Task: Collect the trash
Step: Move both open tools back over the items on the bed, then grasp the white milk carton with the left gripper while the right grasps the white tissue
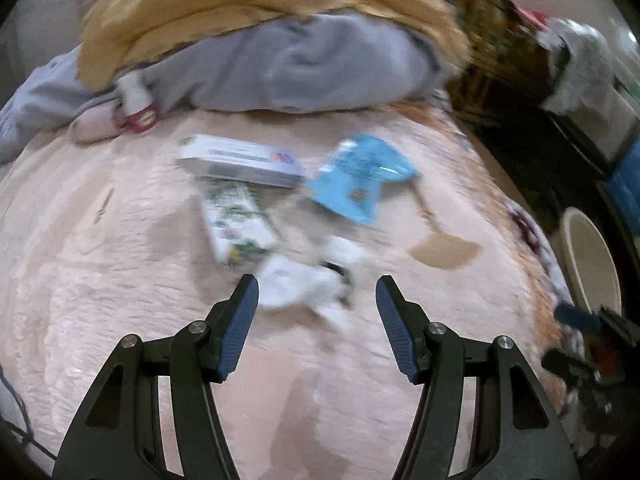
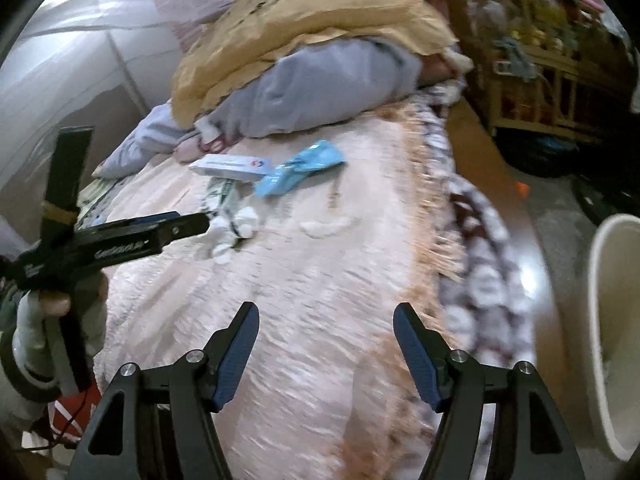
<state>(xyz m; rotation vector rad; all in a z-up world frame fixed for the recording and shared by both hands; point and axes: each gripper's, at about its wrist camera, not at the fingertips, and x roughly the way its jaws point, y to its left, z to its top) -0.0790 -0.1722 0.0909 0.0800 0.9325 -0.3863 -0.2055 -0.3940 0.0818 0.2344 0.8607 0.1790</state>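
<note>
Seemingly, crumpled tissue (image 1: pixel 304 288) on the bed (image 1: pixel 120 280) is being approached by the wide left gripper (image 1: pixel 316 300), to be closed upon next, while the right gripper (image 2: pixel 326 332) is held wide, empty, near the bin (image 2: pixel 616 320).

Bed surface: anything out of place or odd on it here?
Yes. Litter lies loose on the pink bedspread: crumpled white paper, a blue wrapper, a white box and a green printed carton. Both views are motion-blurred. Nothing looks spilled.
</note>
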